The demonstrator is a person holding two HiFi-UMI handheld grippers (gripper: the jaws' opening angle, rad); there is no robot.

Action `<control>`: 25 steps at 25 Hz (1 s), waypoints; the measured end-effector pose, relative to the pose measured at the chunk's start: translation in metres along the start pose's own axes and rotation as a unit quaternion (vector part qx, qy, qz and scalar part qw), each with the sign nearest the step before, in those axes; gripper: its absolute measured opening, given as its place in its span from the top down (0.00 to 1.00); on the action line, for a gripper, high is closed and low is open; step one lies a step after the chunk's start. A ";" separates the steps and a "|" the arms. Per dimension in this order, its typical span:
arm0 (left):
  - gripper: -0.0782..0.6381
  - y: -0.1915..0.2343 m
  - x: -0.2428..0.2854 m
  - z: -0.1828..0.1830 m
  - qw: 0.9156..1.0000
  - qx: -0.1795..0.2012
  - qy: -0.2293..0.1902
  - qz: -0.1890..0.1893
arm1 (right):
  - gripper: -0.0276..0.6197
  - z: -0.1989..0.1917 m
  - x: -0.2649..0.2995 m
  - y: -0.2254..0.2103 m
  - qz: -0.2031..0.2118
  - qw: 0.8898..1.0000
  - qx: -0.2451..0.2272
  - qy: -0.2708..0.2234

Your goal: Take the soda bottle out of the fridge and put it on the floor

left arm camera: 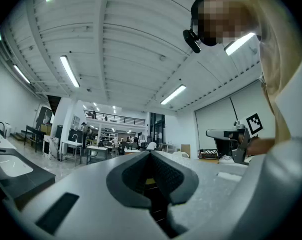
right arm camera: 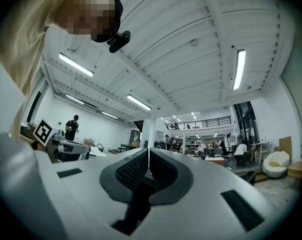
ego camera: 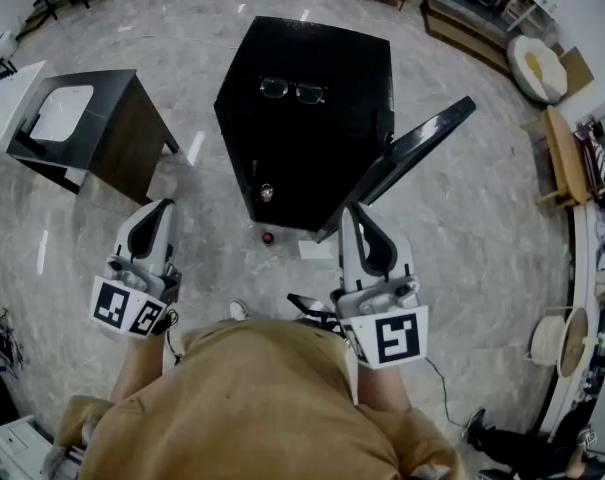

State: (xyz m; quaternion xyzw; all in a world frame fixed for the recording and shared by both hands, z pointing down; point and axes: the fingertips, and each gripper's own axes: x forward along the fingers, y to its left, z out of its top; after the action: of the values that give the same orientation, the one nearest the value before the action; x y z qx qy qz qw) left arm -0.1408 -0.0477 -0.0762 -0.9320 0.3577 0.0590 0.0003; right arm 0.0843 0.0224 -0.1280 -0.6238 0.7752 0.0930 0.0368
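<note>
While the left gripper (ego camera: 158, 208) and right gripper (ego camera: 355, 213) hold their fingers pressed together — empty — the black fridge (ego camera: 322, 143) stands ahead of them (door (ego camera: 422, 138) open by the right fingers).

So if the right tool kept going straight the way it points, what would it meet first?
Probably nothing near: the right tool has open room ahead in its own view, so it likely passes above the fridge door.
</note>
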 end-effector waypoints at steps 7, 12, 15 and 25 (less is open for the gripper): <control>0.89 -0.004 -0.001 0.005 1.000 -0.003 0.006 -0.005 | 0.95 0.006 -0.004 0.003 0.003 1.000 -0.004 0.011; 0.89 -0.006 0.001 0.011 1.000 -0.009 -0.003 -0.004 | 0.95 0.014 -0.001 0.007 0.014 1.000 -0.008 0.015; 0.89 -0.006 0.004 0.014 1.000 -0.007 -0.007 -0.006 | 0.95 0.018 0.001 0.009 0.017 1.000 -0.011 0.011; 0.89 -0.003 0.001 0.014 1.000 0.001 -0.008 -0.002 | 0.95 0.020 -0.003 -0.005 -0.008 1.000 -0.016 -0.007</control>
State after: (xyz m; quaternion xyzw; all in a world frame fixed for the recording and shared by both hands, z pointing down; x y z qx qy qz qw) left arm -0.1391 -0.0455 -0.0903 -0.9321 0.3560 0.0663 0.0040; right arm 0.0887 0.0280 -0.1477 -0.6300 0.7682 0.1094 0.0325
